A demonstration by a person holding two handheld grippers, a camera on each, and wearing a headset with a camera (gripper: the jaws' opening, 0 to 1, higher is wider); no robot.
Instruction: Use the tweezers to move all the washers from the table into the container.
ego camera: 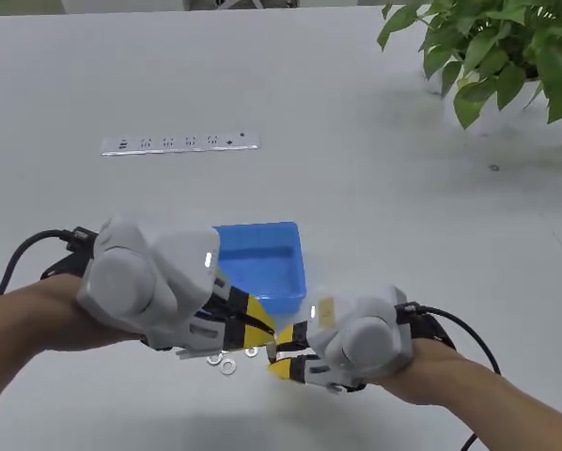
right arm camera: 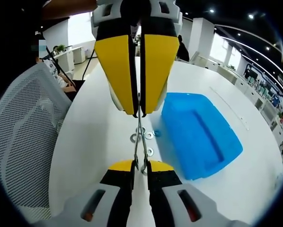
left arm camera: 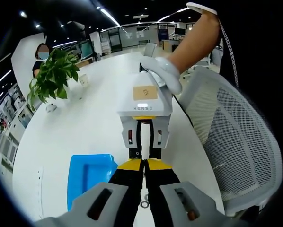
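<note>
In the right gripper view, the right tongs [right arm camera: 140, 165] are squeezed shut on the thin metal tweezers [right arm camera: 139, 142]. The tweezers run straight from them to the left tongs [right arm camera: 137, 112], which pinch the far end. I cannot tell which end is the tip. Little washers [right arm camera: 150, 152] lie under them on the white bench [right arm camera: 94, 142], just beside the blue container [right arm camera: 200, 135]. Farther back, the head view adds a power strip [ego camera: 179, 144] and a leafy plant [ego camera: 497, 47].
</note>
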